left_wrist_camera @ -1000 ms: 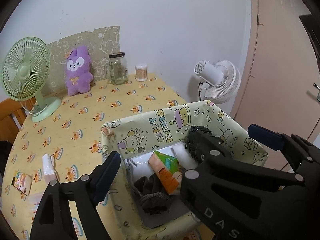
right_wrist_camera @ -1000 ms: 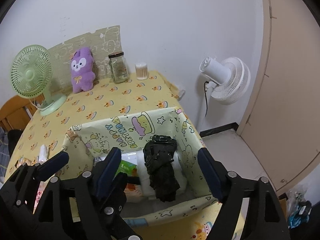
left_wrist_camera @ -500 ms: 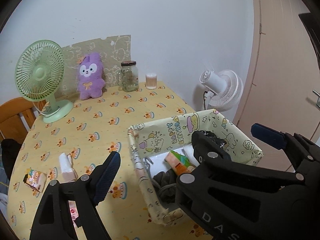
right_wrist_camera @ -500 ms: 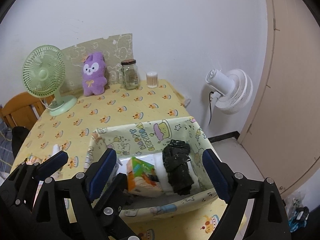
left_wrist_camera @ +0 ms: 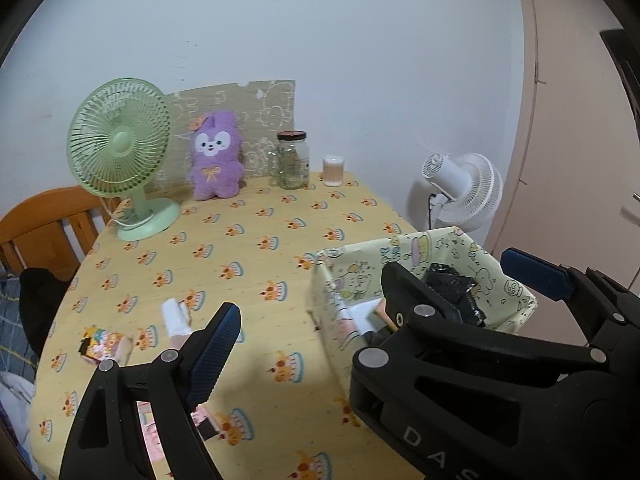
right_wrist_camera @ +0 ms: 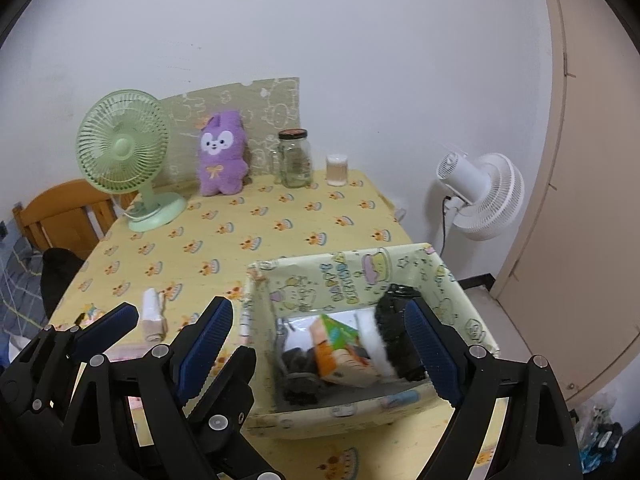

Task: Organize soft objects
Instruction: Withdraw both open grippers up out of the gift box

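a: left tool [left_wrist_camera: 372, 312], right tool [right_wrist_camera: 320, 340]?
b: both spread wide, holding nothing, above the yellow cake-print bench [right_wrist_camera: 256, 236].
a: soft items?
b: black cloth bundle [right_wrist_camera: 394, 320] inside yellow patterned fabric box [right_wrist_camera: 352, 276]; purple plush bunny [right_wrist_camera: 222, 152] upright by far wall.

Both your wrist cameras look down across the table [left_wrist_camera: 248, 240] toward the wall, sharing the patterned box [right_wrist_camera: 360, 272] close below.

wall [right_wrist_camera: 320, 32]: plain white, far | door [right_wrist_camera: 592, 160]: beige, right | table [left_wrist_camera: 248, 248]: yellow cake-print cloth | chair [right_wrist_camera: 60, 216]: wooden, far left | standing fan [right_wrist_camera: 484, 196]: white, right of table | light: dim, even
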A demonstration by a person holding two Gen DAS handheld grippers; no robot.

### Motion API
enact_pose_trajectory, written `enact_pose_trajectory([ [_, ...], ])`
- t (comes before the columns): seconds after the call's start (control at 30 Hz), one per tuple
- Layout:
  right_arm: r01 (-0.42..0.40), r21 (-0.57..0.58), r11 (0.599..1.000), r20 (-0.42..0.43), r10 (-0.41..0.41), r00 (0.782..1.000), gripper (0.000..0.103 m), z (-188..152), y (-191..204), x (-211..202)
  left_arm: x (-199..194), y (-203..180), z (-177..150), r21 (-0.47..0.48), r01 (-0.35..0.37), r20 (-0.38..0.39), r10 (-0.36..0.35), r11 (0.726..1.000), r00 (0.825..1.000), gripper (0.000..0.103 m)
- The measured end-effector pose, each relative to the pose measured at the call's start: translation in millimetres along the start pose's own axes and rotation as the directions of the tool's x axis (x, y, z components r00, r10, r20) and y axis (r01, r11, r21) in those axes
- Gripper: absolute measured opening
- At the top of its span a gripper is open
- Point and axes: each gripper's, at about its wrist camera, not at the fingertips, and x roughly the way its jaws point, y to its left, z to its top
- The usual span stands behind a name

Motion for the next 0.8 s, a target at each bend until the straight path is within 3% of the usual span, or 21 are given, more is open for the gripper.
enact_pose_trajectory([
  [0.8,-0.114,-0.074,0.991,0.004,0.114,0.993,0.090,-16,72,-6,-25,63,-27,-0.062,-0.099,0.000,0.099,0.993,0.995,0.087],
])
